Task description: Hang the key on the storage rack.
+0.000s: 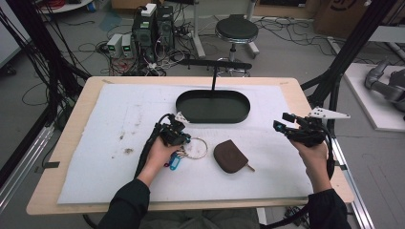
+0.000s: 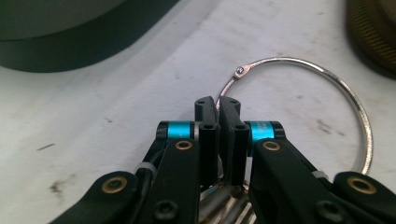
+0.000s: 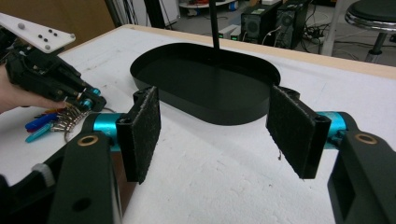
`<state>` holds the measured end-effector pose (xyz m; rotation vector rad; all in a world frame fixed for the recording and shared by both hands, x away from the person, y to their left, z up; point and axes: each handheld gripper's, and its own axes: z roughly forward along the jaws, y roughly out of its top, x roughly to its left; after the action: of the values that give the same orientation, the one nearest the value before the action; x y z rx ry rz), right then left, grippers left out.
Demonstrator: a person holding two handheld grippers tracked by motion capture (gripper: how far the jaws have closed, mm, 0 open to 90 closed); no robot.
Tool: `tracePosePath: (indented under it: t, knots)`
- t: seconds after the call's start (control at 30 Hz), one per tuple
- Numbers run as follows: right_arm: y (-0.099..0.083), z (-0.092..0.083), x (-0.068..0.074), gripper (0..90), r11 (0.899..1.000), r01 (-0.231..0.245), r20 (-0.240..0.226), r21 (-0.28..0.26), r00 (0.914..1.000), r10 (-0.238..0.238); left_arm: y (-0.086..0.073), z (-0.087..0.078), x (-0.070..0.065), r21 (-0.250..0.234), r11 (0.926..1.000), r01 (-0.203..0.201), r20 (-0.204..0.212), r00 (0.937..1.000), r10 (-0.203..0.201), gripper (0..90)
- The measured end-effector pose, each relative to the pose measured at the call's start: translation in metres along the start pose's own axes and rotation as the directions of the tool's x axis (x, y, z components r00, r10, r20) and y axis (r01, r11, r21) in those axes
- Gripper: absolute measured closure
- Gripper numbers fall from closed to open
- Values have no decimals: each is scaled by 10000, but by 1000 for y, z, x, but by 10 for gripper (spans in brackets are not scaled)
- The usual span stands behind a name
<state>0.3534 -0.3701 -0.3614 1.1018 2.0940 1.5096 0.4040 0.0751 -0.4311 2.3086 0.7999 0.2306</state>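
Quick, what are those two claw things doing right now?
Left gripper: closed on the key ring.
Right gripper: open, holding nothing, above the table near the black tray.

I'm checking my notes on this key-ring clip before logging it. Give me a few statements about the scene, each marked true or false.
1. The left gripper is shut on the key ring. True: its jaws are pressed together over the wire in the left gripper view.
2. The right gripper is clamped on the brown pouch. False: its jaws stand wide apart, holding nothing, and the pouch lies alone on the white mat.
3. The black oval tray holds the keys. False: the tray is empty; the keys lie by the left hand.
4. The pouch lies between the two grippers in the high view. True.
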Motion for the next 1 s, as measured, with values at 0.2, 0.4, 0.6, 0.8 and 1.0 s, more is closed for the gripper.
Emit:
tracePosePath:
  t: [0.2, 0.4, 0.6, 0.8, 1.0]
  knots:
    - [0, -3, 0, 359, 9999, -41, 11, -163, 10000, 42, -1, -13, 0, -868, 9962, -50, 554, 9984, 98, 863]
    - [0, -4, -1, 357, 9998, -89, -4, -190, 10000, 89, -2, -36, -9, -1601, 9849, -660, 833, 9933, 801, 863]
    - [0, -2, -1, 356, 9998, -65, 31, -188, 10000, 66, -8, -54, -21, -2067, 9722, -1096, 1132, 9844, 1351, 863]
    - [1, -1, 0, 352, 9998, -51, -5, -172, 10000, 51, -12, -60, -26, -2161, 9682, -1260, 1301, 9791, 1565, 862]
    - [1, 0, 0, 348, 9999, -64, -41, -105, 10000, 64, -15, -64, -29, -2201, 9644, -1465, 1498, 9719, 1818, 860]
